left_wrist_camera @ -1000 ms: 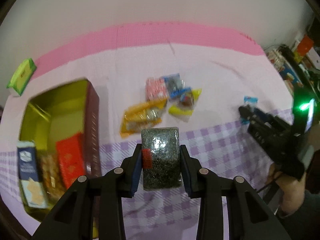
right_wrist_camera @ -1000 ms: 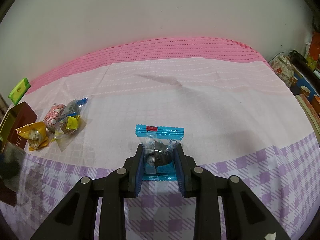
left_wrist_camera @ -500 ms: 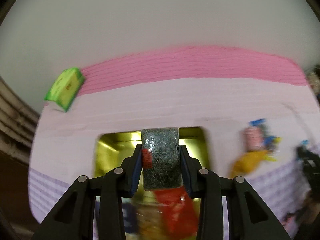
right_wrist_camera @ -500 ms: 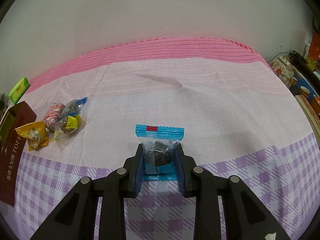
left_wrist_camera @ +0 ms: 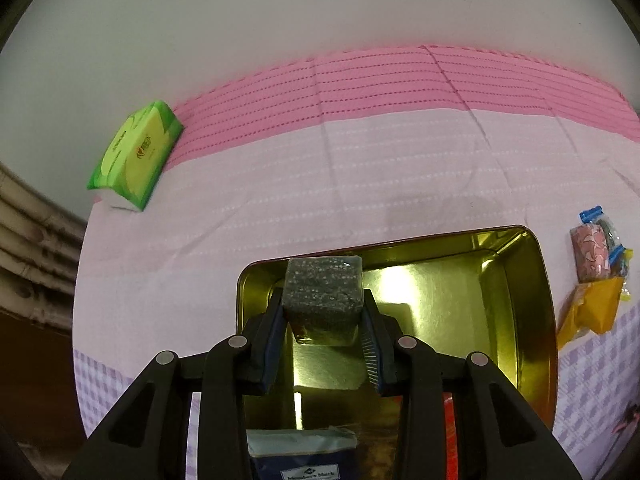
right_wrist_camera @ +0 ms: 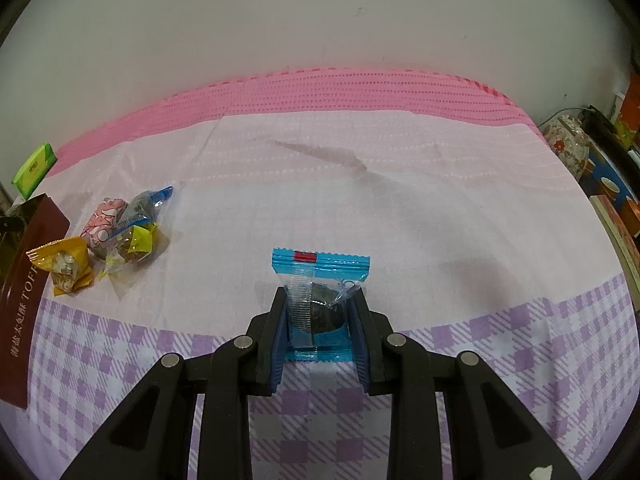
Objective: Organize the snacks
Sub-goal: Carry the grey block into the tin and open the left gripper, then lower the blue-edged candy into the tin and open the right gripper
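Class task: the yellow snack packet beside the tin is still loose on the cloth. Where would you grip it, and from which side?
Grip the yellow packet across its puffed middle, coming from above: it lies flat, and the tin and neighbouring snacks crowd its sides.

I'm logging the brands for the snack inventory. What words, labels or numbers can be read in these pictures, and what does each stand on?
"TOFF", cut off, then a column of Chinese characters too blurred to read: the tin's dark red side.
"Member's Mark", barely legible: dark blue box in the tin.
Green tissue pack: logo and print, too blurred.
Blue-edged wrapper in the right gripper: red mark, no readable words.
Loose snack packets: nothing legible.
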The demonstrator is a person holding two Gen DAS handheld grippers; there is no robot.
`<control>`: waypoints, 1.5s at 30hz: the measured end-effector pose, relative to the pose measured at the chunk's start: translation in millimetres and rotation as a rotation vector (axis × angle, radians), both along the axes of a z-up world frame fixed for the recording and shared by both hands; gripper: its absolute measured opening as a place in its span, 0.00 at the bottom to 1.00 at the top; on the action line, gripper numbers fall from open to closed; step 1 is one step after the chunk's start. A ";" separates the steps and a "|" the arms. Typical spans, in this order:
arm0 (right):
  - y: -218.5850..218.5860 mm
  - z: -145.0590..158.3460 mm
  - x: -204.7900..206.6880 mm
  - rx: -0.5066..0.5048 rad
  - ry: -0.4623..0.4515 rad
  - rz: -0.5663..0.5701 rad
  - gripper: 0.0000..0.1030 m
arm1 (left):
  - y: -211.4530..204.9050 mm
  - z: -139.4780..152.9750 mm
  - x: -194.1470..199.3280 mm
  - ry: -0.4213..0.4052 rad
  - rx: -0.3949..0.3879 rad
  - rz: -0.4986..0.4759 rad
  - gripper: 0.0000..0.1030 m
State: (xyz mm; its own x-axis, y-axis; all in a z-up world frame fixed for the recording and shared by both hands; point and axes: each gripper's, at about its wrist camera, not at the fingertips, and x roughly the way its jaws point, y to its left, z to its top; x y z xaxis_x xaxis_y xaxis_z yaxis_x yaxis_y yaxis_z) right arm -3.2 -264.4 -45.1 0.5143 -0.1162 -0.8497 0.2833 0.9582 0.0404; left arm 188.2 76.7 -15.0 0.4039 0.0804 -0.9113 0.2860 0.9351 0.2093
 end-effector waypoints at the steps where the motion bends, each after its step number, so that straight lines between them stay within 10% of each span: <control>1: 0.3 0.1 0.5 0.000 0.002 -0.002 0.26 | -1.2 0.4 -1.3 0.000 -0.001 -0.006 0.35; 45: 4.8 2.6 4.5 0.006 0.043 -0.022 0.28 | 25.2 -6.2 -11.0 0.050 -0.053 0.086 0.36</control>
State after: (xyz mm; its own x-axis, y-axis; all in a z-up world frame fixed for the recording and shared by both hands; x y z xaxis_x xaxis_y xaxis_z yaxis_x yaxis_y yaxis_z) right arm 1.3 -259.6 -42.5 0.4747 -0.1216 -0.8717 0.3054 0.9516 0.0335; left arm 177.2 101.9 -21.2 0.3516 0.0639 -0.9340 0.2129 0.9661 0.1463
